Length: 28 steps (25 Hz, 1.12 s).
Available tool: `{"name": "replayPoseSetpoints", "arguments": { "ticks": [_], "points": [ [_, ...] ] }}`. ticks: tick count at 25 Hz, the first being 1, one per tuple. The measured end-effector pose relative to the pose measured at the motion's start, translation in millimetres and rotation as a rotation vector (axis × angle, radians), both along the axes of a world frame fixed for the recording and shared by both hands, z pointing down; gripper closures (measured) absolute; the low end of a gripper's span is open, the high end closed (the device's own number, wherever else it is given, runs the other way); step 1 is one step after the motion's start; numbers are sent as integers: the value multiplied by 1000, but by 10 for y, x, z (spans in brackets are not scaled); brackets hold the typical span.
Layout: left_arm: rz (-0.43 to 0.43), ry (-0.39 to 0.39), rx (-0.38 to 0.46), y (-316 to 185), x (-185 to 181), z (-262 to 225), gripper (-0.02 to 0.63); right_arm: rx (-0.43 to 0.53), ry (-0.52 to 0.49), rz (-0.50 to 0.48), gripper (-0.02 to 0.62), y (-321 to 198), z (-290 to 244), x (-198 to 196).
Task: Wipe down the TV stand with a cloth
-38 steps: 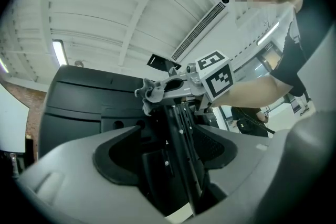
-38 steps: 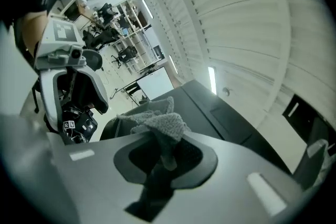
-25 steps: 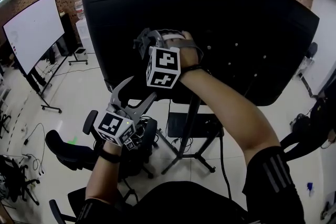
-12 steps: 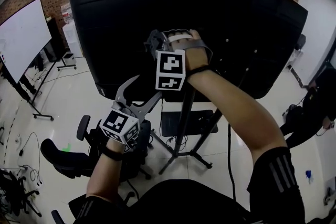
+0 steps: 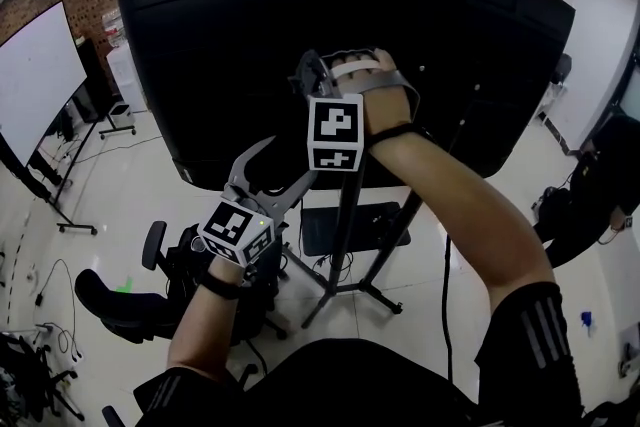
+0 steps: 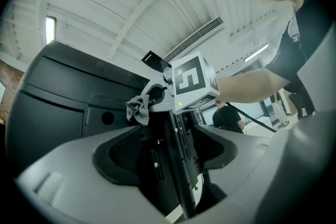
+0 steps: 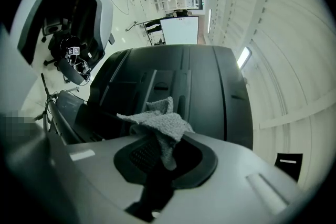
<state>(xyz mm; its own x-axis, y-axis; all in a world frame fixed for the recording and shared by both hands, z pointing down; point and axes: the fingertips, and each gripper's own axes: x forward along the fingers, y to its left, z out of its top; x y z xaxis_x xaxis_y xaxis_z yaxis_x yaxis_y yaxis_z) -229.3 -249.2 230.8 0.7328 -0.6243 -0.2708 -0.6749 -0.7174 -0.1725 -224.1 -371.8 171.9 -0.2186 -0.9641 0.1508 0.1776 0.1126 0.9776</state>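
Note:
The black back of the TV (image 5: pixel 200 35) fills the far side, mounted on a dark stand pole (image 5: pixel 348 225) with spread legs (image 5: pixel 378 300). My right gripper (image 5: pixel 308 80) is held high against the TV back beside the pole top, shut on a crumpled grey cloth (image 7: pixel 157 123). That cloth (image 6: pixel 137 108) also shows in the left gripper view, hanging from the right gripper (image 6: pixel 151 98). My left gripper (image 5: pixel 255 170) is lower and to the left, pointing up at the TV. Its jaws stand open, and in its own view the stand pole (image 6: pixel 181 165) runs between them.
A whiteboard on a rolling stand (image 5: pixel 35 75) is at the left. A black office chair (image 5: pixel 120 295) sits on the floor below my left arm. A dark shelf (image 5: pixel 345 227) hangs on the stand. A person in black (image 5: pixel 585 205) is at the right edge.
My right gripper has shifted a little to the right across the TV back with the cloth. The left gripper has risen slightly. The view has swung rightwards.

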Motion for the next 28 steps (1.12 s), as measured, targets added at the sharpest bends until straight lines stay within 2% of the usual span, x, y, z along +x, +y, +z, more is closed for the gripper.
{"name": "replayPoseSetpoints", "arguments": {
  "ticks": [5, 12, 15, 20, 25, 28],
  "points": [
    [-24, 6, -1, 14, -138, 16, 268, -96, -144, -135, 545, 350, 32, -335],
    [-94, 22, -43, 4, -494, 159, 268, -188, -175, -214, 543, 374, 294, -867],
    [-118, 32, -58, 0, -639, 214, 268, -197, -169, -198, 543, 211, 413, -999],
    [-135, 29, -72, -6, -728, 282, 268, -151, -63, -146, 543, -16, 584, -1027],
    [-109, 16, -76, -14, -632, 322, 268, -116, -1, -97, 545, -47, 609, -821],
    [-85, 10, -74, -28, -505, 323, 268, -106, 45, -34, 545, -66, 608, -586]
  ]
}}
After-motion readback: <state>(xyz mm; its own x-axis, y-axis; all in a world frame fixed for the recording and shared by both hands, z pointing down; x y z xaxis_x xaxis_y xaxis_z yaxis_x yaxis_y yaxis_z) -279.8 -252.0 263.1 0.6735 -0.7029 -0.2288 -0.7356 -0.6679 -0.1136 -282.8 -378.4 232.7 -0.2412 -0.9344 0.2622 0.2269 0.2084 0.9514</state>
